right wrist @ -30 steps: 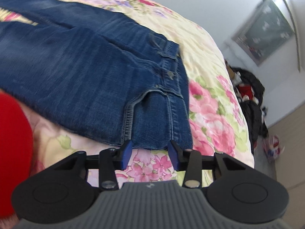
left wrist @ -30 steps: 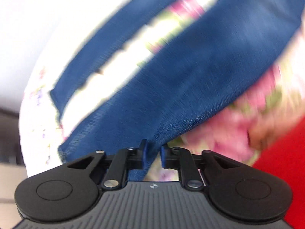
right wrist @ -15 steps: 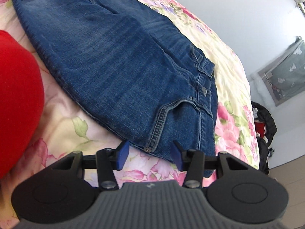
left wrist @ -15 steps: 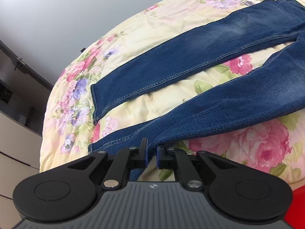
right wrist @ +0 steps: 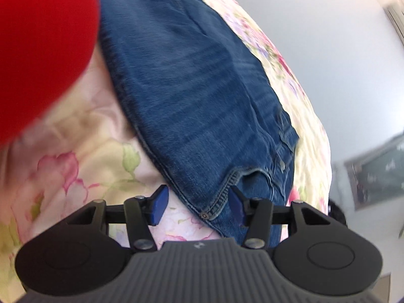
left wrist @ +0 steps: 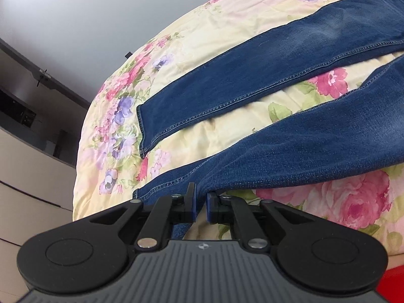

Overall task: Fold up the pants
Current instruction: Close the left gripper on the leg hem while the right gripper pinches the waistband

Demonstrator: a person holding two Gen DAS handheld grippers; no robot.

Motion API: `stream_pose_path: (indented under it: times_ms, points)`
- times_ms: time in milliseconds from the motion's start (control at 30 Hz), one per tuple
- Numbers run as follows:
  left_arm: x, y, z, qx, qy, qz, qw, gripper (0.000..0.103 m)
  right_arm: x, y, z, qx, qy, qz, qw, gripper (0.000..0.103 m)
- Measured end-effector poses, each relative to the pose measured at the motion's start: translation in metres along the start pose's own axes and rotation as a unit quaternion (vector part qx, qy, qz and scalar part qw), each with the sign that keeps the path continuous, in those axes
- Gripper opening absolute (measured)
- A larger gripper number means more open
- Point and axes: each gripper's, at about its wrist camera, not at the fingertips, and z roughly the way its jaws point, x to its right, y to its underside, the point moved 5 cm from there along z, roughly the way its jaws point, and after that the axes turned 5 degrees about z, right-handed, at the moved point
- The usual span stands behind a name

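On the flowered bedspread (left wrist: 227,126) in your left wrist view, the jeans (left wrist: 315,139) lie with both legs spread apart, a strip of quilt showing between them. Far leg runs flat toward its hem at left; near leg ends at your left gripper (left wrist: 200,205). Its jaws have just been closing and stand almost together, nipping the near leg's hem, denim bunched between the blue pads and hanging below them. Grey wall and pale cabinets sit beyond the bed at left. Right wrist view: waist end of the jeans (right wrist: 202,101) lies on the same bedspread (right wrist: 88,164), front pocket corner with a rivet just ahead of your right gripper (right wrist: 197,203). Its jaws have just been opening; they stand wide, the pocket corner between them, pads not pressing it. Red sleeve (right wrist: 38,50) fills upper left, blurred.
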Motion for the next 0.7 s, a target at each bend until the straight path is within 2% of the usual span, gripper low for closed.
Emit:
stream_pose_path:
  times_ms: [133,300,400,467,567,700]
  points:
    - [0.0,-0.005,0.001,-0.006,-0.005,-0.002,1.0,0.007,-0.002,0.001,0.003,0.001,-0.016,-0.027,1.0,0.032]
    - [0.001,-0.01,0.004,-0.008,-0.009,0.001,0.9999,0.007,-0.01,0.001,0.018,-0.002,-0.021,-0.048,0.999,0.032]
    - [0.001,-0.009,0.005,-0.007,-0.007,-0.002,0.9999,0.007,-0.019,0.002,0.026,-0.003,0.0,-0.087,0.996,0.032]
    - [-0.001,-0.008,0.005,-0.007,-0.005,-0.005,1.0,0.007,-0.024,0.002,0.029,-0.005,0.017,-0.11,0.994,0.021]
    - [-0.004,-0.006,0.004,-0.004,-0.003,-0.011,0.9999,0.007,-0.016,-0.003,0.023,0.003,0.03,-0.094,0.995,0.009]
    - [-0.013,-0.006,0.002,0.008,-0.007,-0.037,0.9992,0.007,0.007,-0.014,0.005,0.019,0.05,-0.068,0.996,0.003]
